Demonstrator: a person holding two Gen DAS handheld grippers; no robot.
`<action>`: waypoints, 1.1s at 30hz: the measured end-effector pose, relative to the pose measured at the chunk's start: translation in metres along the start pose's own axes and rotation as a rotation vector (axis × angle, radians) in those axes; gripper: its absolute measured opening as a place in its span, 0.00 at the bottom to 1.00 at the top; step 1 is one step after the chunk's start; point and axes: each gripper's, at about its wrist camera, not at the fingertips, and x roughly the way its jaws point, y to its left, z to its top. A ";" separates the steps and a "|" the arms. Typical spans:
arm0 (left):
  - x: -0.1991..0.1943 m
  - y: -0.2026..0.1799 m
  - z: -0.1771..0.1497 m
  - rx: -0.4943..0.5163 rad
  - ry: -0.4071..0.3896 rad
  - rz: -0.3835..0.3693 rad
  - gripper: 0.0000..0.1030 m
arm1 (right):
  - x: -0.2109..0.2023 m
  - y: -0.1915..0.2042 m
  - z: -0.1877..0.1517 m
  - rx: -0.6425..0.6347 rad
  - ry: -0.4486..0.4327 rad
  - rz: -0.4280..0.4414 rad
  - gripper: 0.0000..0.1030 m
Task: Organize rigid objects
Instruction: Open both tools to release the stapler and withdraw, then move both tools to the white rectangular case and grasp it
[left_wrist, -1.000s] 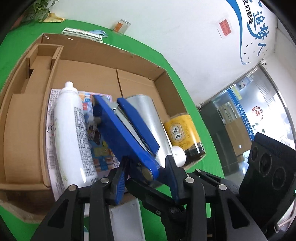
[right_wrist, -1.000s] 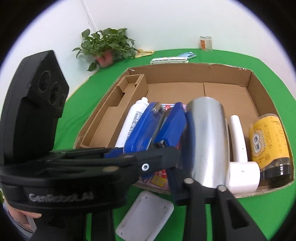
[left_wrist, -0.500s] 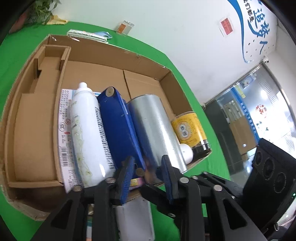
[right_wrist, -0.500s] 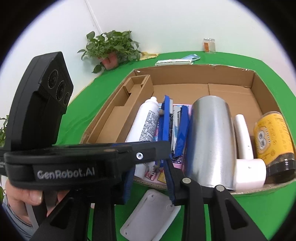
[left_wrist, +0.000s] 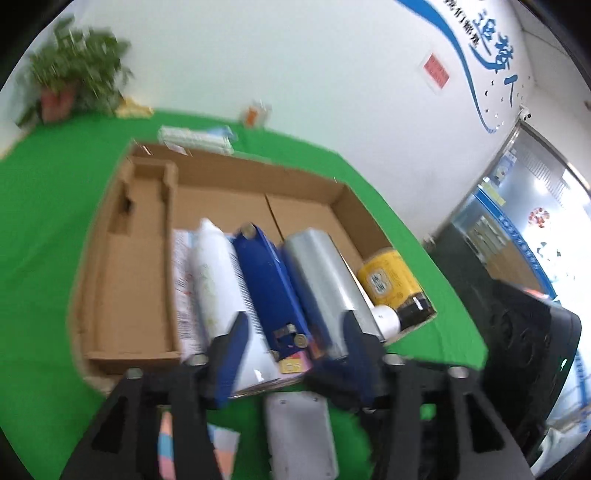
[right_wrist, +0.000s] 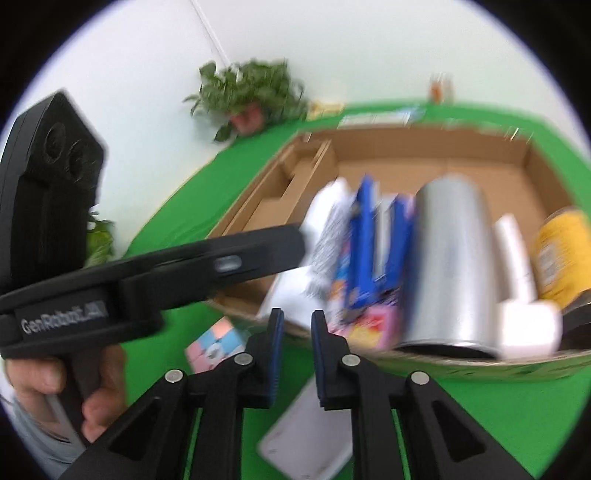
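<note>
Left gripper (left_wrist: 293, 345): fingers spread wide and holding nothing; the near ends of the white spray bottle and blue stapler show in the gap between them.
Right gripper (right_wrist: 297, 352): fingers drawn close with a narrow gap, nothing between them; it hovers over the green cloth just short of the box's near rim.
Left hand (right_wrist: 55, 391): wrapped round the left gripper's black handle, at 8 o'clock in the right wrist view.
Cardboard box (left_wrist: 221, 173): open, shallow, resting on the green table (left_wrist: 48, 192); a cardboard insert (left_wrist: 136, 236) fills its 9 o'clock side.
White spray bottle (left_wrist: 216, 280): lying on its side, cap toward 12 o'clock, on a printed leaflet (left_wrist: 181, 258).
Blue stapler (left_wrist: 271, 284): lying just beside the bottle, at its 3 o'clock side.
Silver cylinder (left_wrist: 321, 273): on its side, touching the stapler's 3 o'clock flank.
White pipe elbow (right_wrist: 517, 295): between the cylinder and the yellow jar.
Yellow jar (left_wrist: 391, 282): lying in the box's 3 o'clock corner, dark lid toward the near rim.
White flat device (left_wrist: 301, 435): on the cloth outside the box, at 6 o'clock.
Pastel cube (right_wrist: 216, 341): on the cloth near the box's near rim; detail blurred.
Potted plant (left_wrist: 70, 88): at 11 o'clock, against the wall.
</note>
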 end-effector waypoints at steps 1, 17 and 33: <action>-0.009 -0.003 -0.005 0.011 -0.036 0.047 0.85 | -0.009 0.000 -0.003 -0.024 -0.044 -0.049 0.37; -0.015 -0.035 -0.096 0.019 -0.067 0.145 0.99 | -0.051 -0.017 -0.090 -0.045 -0.085 -0.199 0.90; 0.068 -0.054 -0.125 -0.024 0.235 0.121 0.93 | -0.073 -0.040 -0.132 -0.001 -0.032 -0.246 0.90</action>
